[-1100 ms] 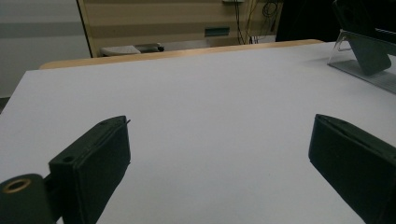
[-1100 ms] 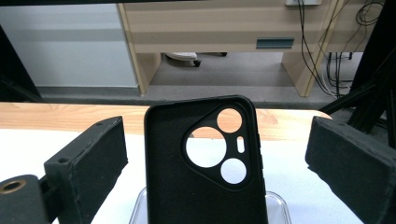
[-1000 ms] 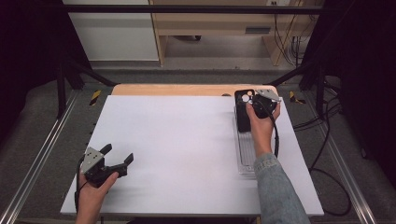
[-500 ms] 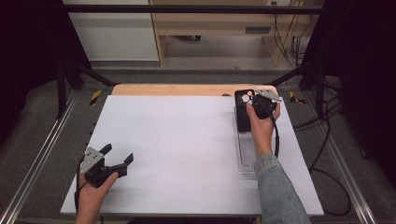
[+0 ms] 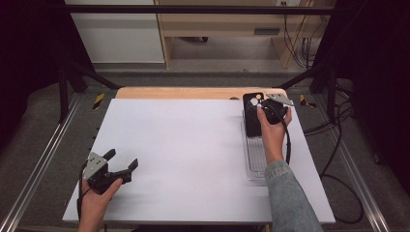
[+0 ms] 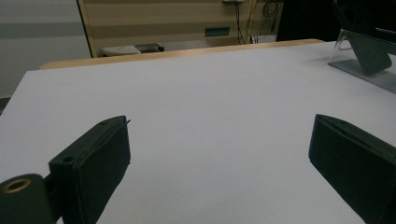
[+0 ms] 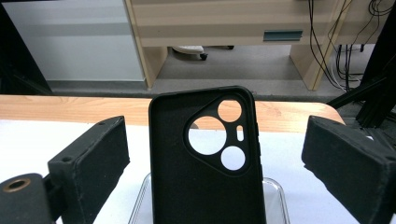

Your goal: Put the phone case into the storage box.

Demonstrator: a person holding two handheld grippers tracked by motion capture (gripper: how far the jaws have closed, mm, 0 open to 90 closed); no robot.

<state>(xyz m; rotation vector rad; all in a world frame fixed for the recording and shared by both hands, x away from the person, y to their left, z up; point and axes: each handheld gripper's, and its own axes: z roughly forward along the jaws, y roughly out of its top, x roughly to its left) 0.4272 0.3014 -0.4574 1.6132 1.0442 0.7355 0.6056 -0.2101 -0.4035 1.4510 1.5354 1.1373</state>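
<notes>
Standing upright in the clear tray point(image 5: 256, 159), a black phone case point(image 7: 205, 163)

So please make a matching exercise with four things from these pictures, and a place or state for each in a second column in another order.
Things:
1. left gripper
2. right gripper
3. black phone case
4. clear tray

Places or states:
A. stands upright, its camera holes at the top
B. lies flat along the right side of the white table
C. open over the bare near left part of the table
D. open on both sides of the case, not touching it

Pairs: 1-C, 2-D, 3-A, 4-B
</notes>
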